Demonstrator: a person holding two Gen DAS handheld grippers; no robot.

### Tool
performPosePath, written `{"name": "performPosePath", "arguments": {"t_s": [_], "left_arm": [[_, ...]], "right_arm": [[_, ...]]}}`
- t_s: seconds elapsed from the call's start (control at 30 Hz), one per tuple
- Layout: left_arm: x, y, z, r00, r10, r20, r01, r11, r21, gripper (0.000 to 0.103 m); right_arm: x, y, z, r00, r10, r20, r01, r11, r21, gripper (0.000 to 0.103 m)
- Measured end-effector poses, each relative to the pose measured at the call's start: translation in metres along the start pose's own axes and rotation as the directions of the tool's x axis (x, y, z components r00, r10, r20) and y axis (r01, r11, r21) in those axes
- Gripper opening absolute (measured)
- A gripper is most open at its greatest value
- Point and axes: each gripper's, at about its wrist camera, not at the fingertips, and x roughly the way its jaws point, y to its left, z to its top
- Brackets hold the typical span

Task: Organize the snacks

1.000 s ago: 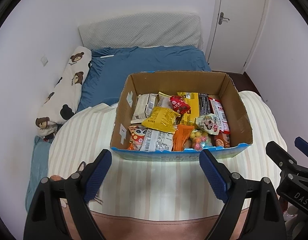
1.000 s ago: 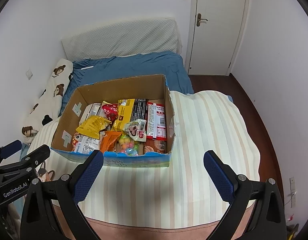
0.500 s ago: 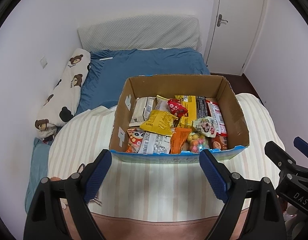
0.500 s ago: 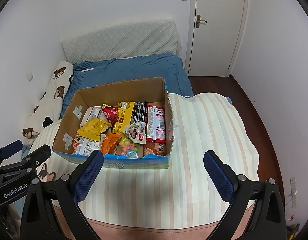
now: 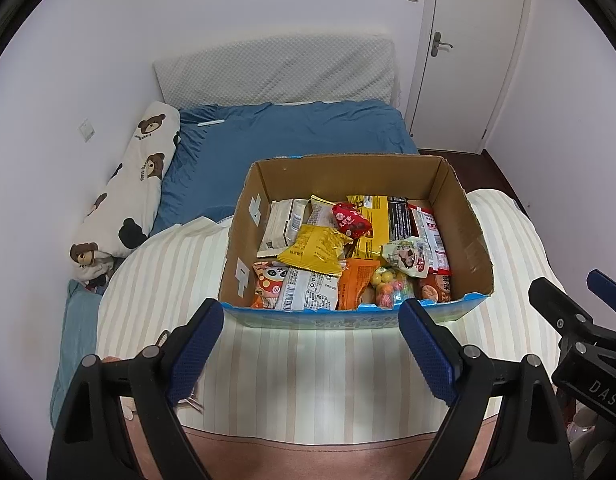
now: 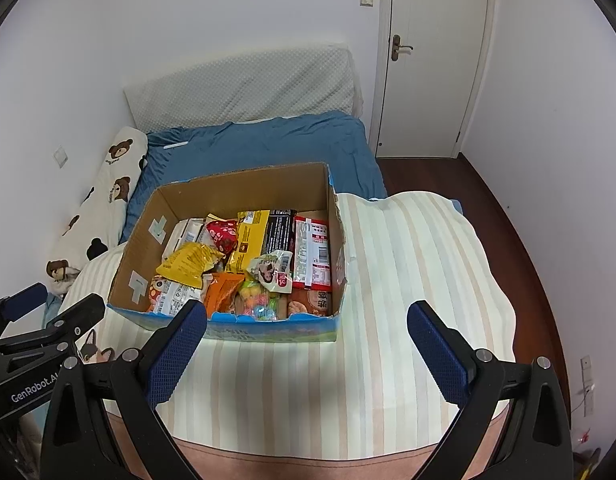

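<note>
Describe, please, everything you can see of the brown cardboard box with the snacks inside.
The brown cardboard box is open-topped and rectangular, with a blue printed outside and a ragged, torn upper rim. White tape pieces stick to its inner left wall. It sits upright on the cream striped blanket, in front of the blue bedsheet. Mixed snack packets cover its bottom in a loose pile. Neither gripper touches it.

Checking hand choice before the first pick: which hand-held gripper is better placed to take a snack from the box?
Probably left. The left hand-held gripper faces the cardboard box squarely, jaws open and empty. The right hand-held gripper is also open, but the box sits off toward its left finger.
</note>
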Motion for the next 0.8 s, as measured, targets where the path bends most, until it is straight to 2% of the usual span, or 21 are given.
{"name": "performPosePath", "arguments": {"t_s": [0.8], "left_arm": [[-0.01,-0.003,0.004,1.0,-0.004,0.02,0.004,1.0,0.007,0.09]], "right_arm": [[-0.007,0.001,-0.002,1.0,0.011,0.003,-0.011,1.0,0.013,0.102]]}}
